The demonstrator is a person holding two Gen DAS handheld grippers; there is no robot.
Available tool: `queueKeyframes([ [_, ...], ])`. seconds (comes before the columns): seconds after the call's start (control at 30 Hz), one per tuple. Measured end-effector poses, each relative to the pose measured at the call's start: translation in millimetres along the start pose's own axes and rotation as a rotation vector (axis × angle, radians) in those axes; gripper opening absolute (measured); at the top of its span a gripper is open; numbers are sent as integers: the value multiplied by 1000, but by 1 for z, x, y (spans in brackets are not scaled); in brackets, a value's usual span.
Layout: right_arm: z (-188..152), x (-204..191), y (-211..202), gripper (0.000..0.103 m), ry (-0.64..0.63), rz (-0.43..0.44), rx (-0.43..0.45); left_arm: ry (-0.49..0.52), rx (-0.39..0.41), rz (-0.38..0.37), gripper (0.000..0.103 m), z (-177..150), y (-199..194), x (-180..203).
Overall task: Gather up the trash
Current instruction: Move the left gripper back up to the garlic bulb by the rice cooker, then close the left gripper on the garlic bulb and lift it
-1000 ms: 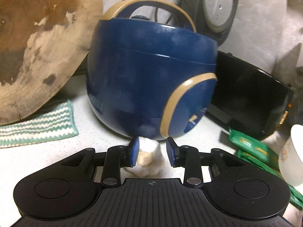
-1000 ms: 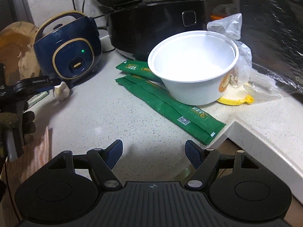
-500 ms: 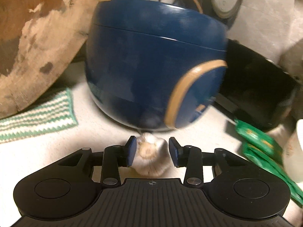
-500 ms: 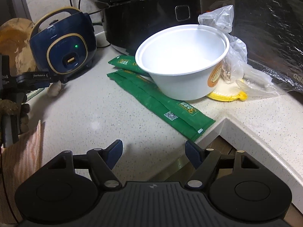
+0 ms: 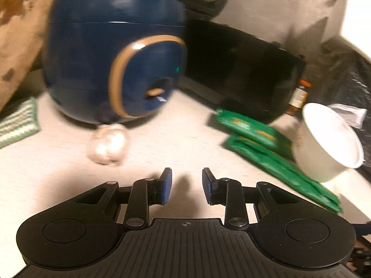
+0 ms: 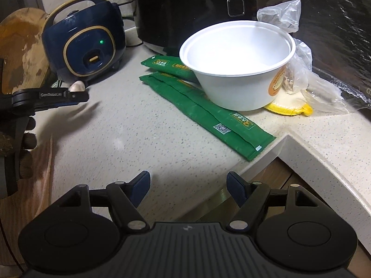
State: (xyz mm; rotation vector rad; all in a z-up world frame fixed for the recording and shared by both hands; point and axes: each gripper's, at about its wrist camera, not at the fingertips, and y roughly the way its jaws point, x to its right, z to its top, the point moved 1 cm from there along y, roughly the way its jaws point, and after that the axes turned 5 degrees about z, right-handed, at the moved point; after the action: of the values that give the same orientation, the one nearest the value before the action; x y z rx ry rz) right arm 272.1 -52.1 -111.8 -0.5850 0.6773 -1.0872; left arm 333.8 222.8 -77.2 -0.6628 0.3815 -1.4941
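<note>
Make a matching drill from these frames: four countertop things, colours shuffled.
Things:
1. rice cooker
2. snack packets
3. disposable bowl
4. cloth under the plastic bag

Colours:
A. white
B. yellow
C. navy blue with tan trim
D. green

Pairs: 1-C, 2-D, 3-A, 4-B

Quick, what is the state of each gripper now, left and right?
Left gripper: open, holding nothing; its jaws have just been closing, the garlic lies apart from them.
Right gripper: open, holding nothing.
</note>
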Motion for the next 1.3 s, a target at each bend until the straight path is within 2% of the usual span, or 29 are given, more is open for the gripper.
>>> queueKeyframes([
  [0.13,-2,3,-4,73,2,-17,11,20,-5,-75,32,-6,-4,18],
  [0.37,-3,0,-3,73,-11,-25,27,46,-30,-115,32,-19,-15,35],
  [0.47,-5,-5,1,73,-30,-9,12,81,-23,-91,33,-22,-23,41],
  [0.53,-6,-9,2,73,-50,-5,9,77,52,-53,37,-18,-38,37],
  [0.57,-7,-10,2,73,-57,-5,10,63,84,-14,37,-14,-43,31],
  [0.67,-7,-12,4,73,-52,4,6,6,133,175,34,3,-44,4],
  [0.8,-8,-16,3,73,-56,10,6,-100,134,293,34,21,-24,-37],
  [0.93,-10,-16,1,73,-54,9,5,-121,65,290,37,33,6,-54],
  [0.97,-11,-15,1,73,-51,7,4,-122,71,288,41,34,9,-56],
  [1.03,-12,-13,0,73,-41,2,1,-121,56,282,42,34,13,-56],
  [1.2,-16,-8,-1,73,-13,-7,-7,-145,21,200,48,32,22,-57],
  [1.3,-17,-8,0,73,-12,-7,-15,-136,20,205,49,32,27,-54],
])
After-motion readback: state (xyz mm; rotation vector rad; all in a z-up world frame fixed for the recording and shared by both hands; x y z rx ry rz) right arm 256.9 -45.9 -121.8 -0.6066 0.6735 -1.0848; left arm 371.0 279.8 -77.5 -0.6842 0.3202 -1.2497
